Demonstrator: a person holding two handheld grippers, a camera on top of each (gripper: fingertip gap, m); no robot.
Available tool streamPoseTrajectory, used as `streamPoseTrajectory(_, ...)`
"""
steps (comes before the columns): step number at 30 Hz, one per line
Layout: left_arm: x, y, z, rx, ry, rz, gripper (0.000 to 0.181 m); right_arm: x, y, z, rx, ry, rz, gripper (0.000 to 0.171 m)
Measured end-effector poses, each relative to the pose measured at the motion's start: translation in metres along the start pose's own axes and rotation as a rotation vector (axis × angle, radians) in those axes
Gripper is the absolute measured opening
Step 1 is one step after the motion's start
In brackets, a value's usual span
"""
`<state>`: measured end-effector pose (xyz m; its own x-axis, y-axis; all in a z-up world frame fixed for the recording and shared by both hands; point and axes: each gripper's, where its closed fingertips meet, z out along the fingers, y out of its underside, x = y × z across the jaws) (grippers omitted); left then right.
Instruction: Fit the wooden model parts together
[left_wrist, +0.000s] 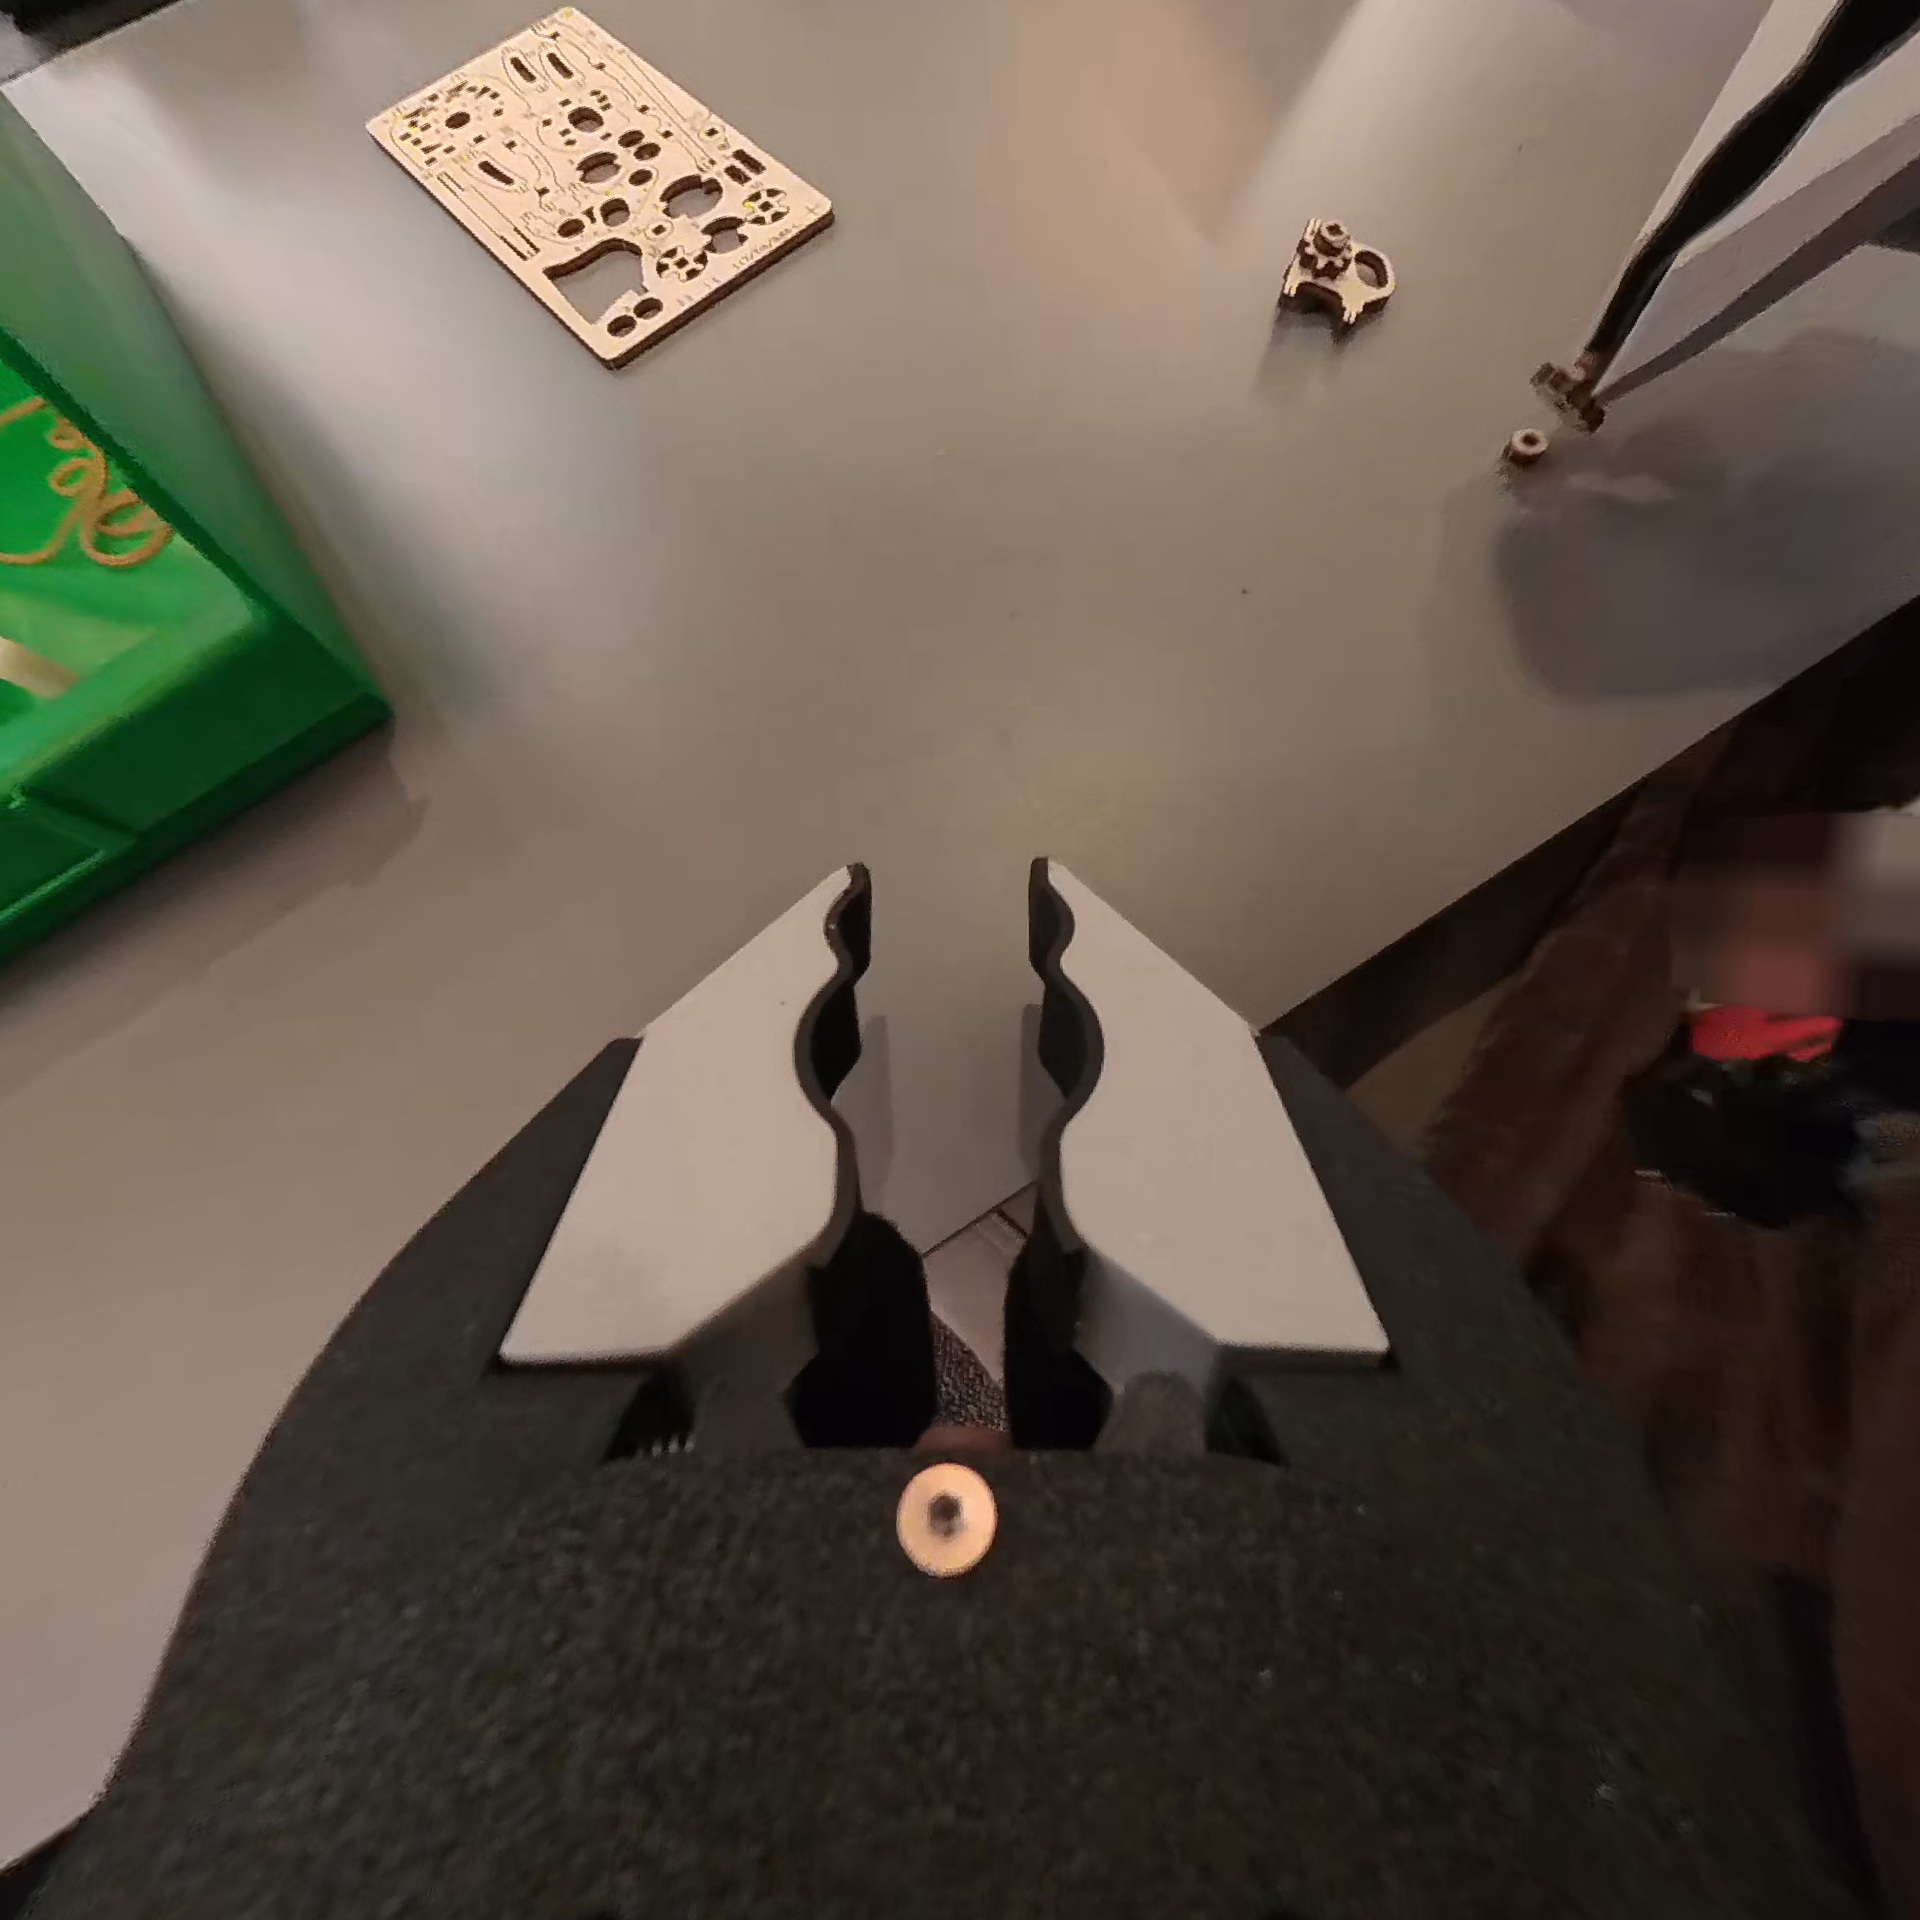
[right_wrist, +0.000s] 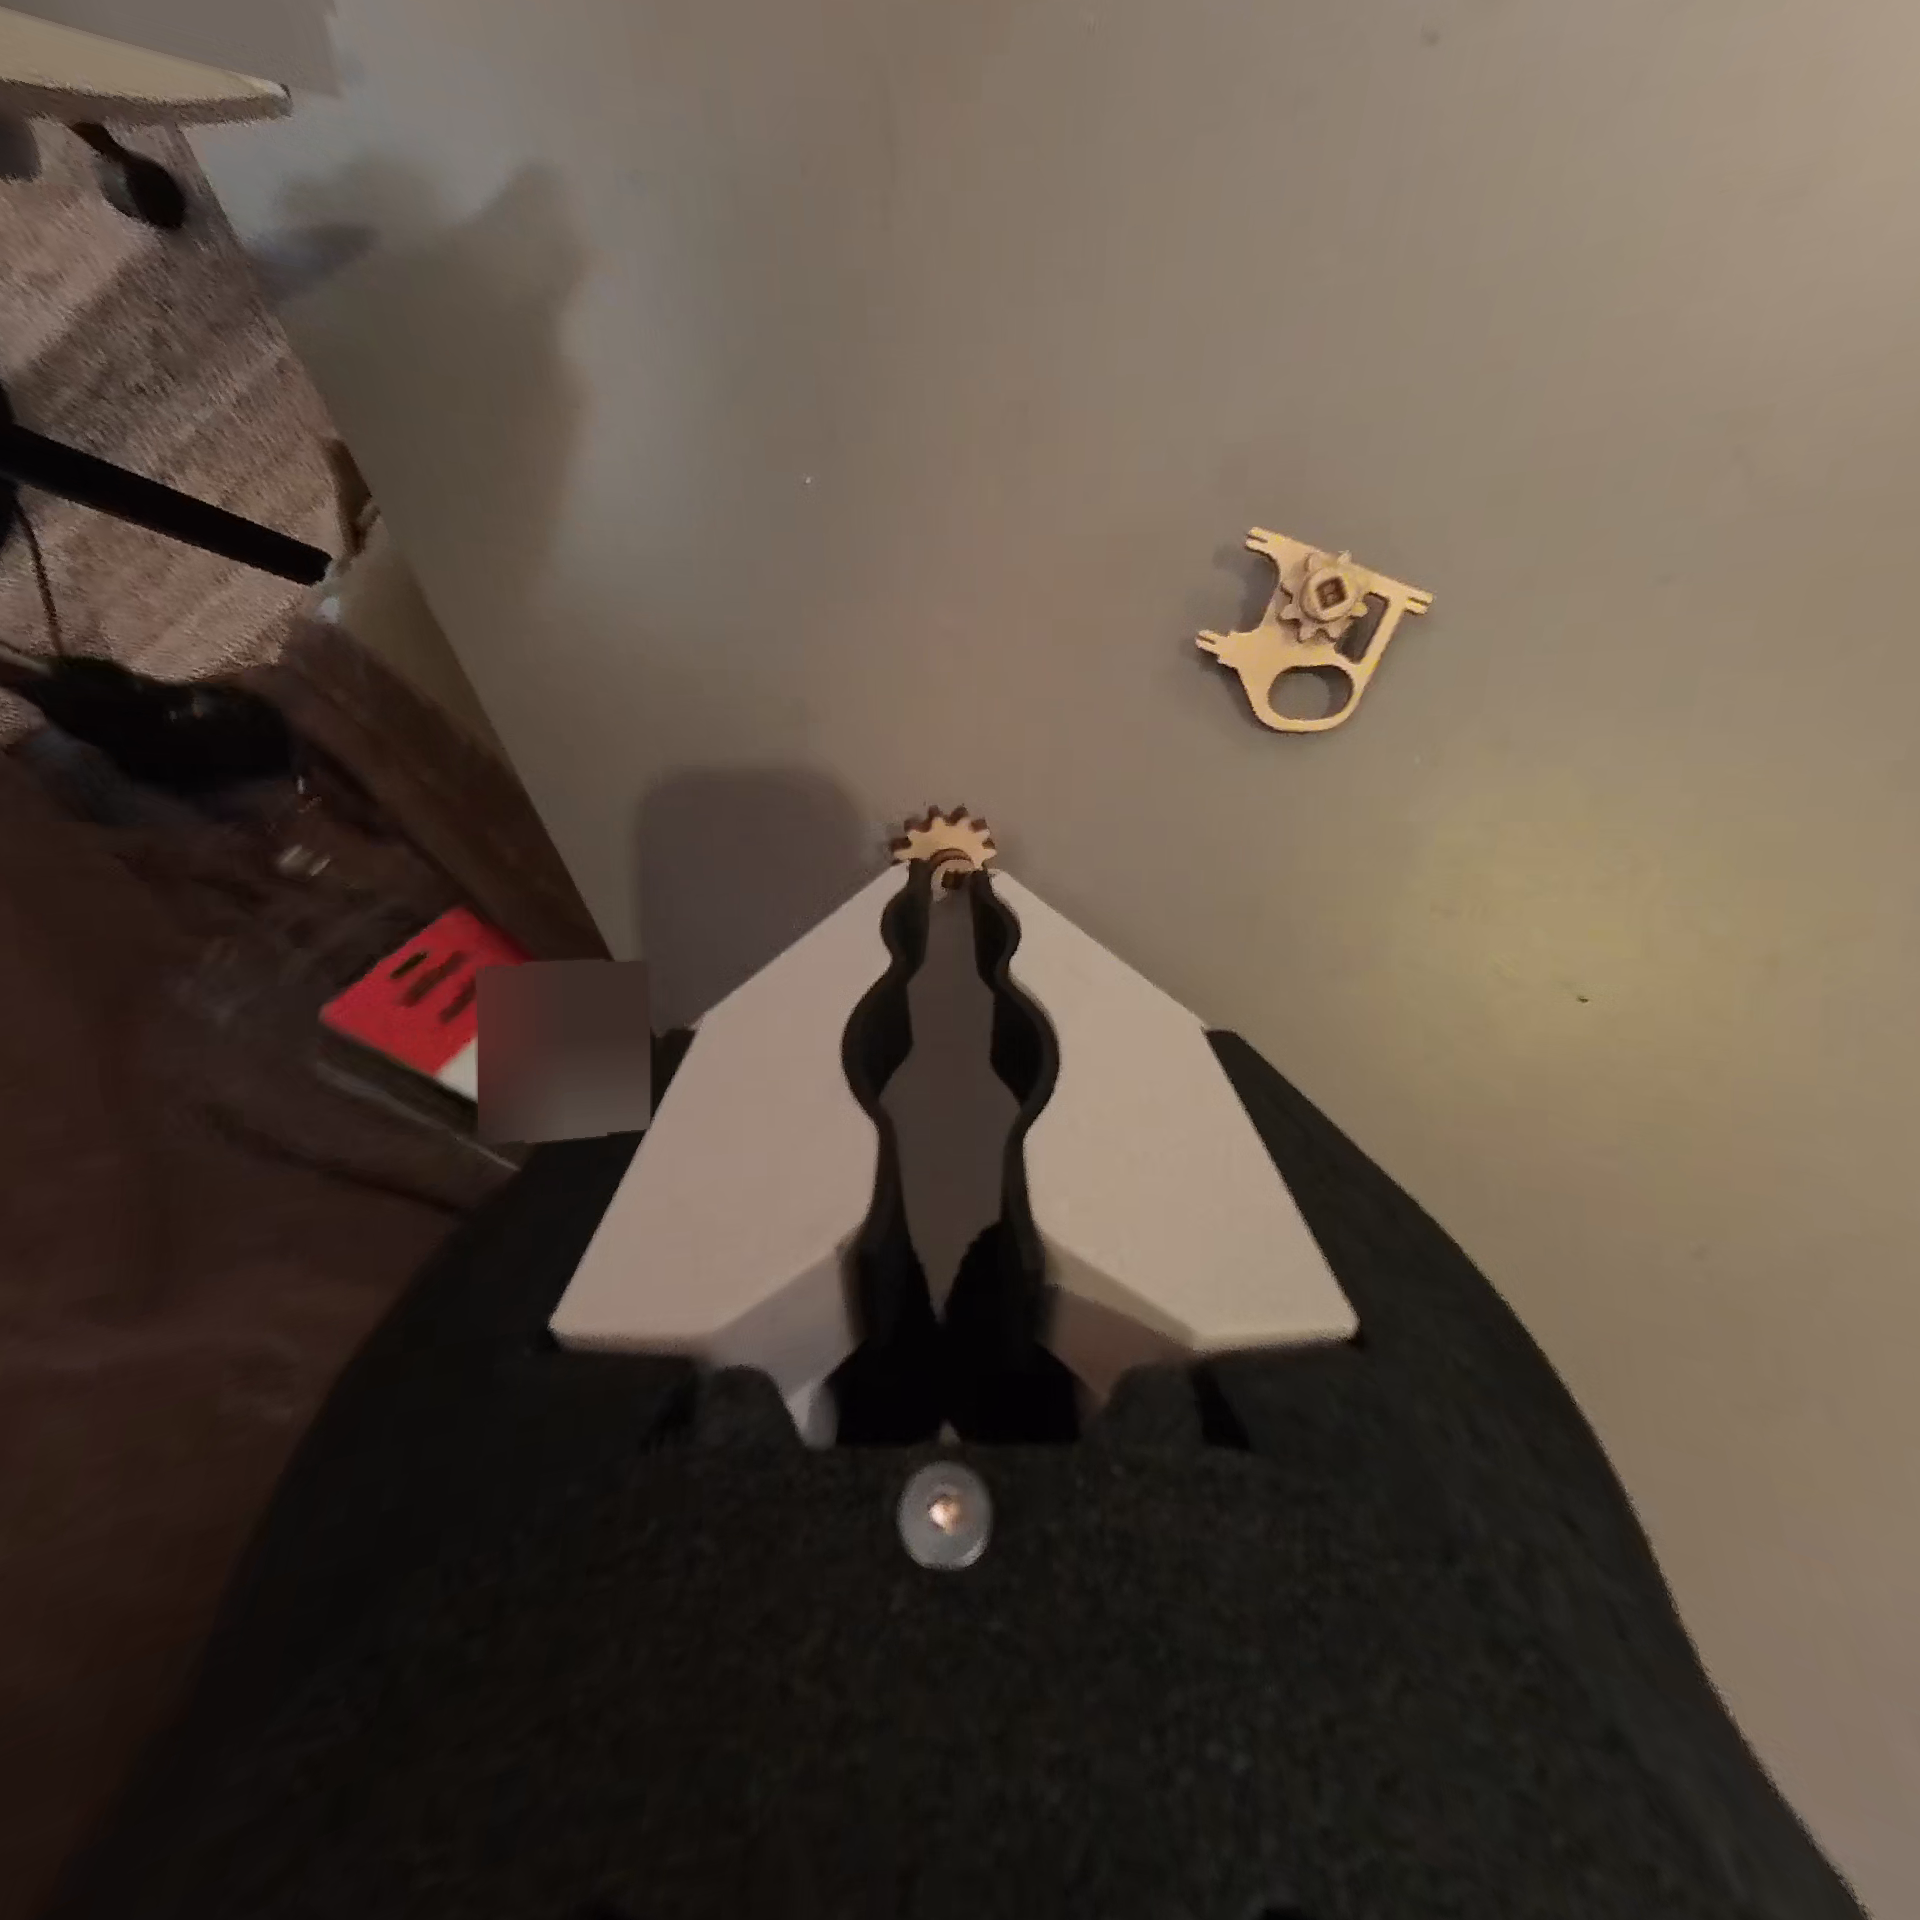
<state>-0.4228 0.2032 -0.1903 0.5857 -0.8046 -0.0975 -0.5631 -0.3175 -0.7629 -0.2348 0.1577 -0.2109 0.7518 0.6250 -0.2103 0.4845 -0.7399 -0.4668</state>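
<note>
My right gripper is shut on a small wooden gear, pinched at its fingertips just above the grey table. It shows in the left wrist view at far right, with the gear at its tips. A small wooden ring lies on the table just beside it. A partly built wooden piece with a gear on it lies flat to the right; it shows in the left wrist view too. My left gripper is open and empty above the table near its front edge.
A wooden parts sheet with cut-outs lies at the far left of the table. A green box stands at the left. The table edge runs diagonally at right, with dark floor and clutter beyond. The grippers' ends are close to 20 centimeters from one another.
</note>
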Motion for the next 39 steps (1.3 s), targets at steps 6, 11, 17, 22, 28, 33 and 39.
streamPoseTrajectory(6,0.002,0.006,0.001,-0.026,-0.009,0.033,0.029,0.004,0.001,0.002,-0.079,0.05,-0.057,0.008)
streamPoseTrajectory(11,0.001,0.008,0.002,-0.032,-0.009,0.03,0.029,0.002,0.0,0.005,-0.144,0.082,-0.14,0.008)
streamPoseTrajectory(17,0.002,0.008,0.001,-0.029,-0.001,0.028,0.029,-0.001,0.001,0.006,-0.164,0.096,-0.17,0.008)
streamPoseTrajectory(22,0.003,0.009,0.001,-0.032,0.003,0.035,0.029,0.001,0.001,0.005,-0.198,0.123,-0.159,0.008)
streamPoseTrajectory(28,0.004,0.01,0.001,-0.036,0.004,0.043,0.029,-0.002,0.001,0.007,-0.288,0.155,-0.254,0.008)
streamPoseTrajectory(33,0.003,0.011,0.001,-0.035,0.005,0.04,0.029,-0.001,0.0,0.008,-0.342,0.176,-0.307,0.008)
streamPoseTrajectory(39,0.005,0.011,0.0,-0.031,0.016,0.036,0.029,-0.002,0.0,0.008,-0.436,0.218,-0.438,0.008)
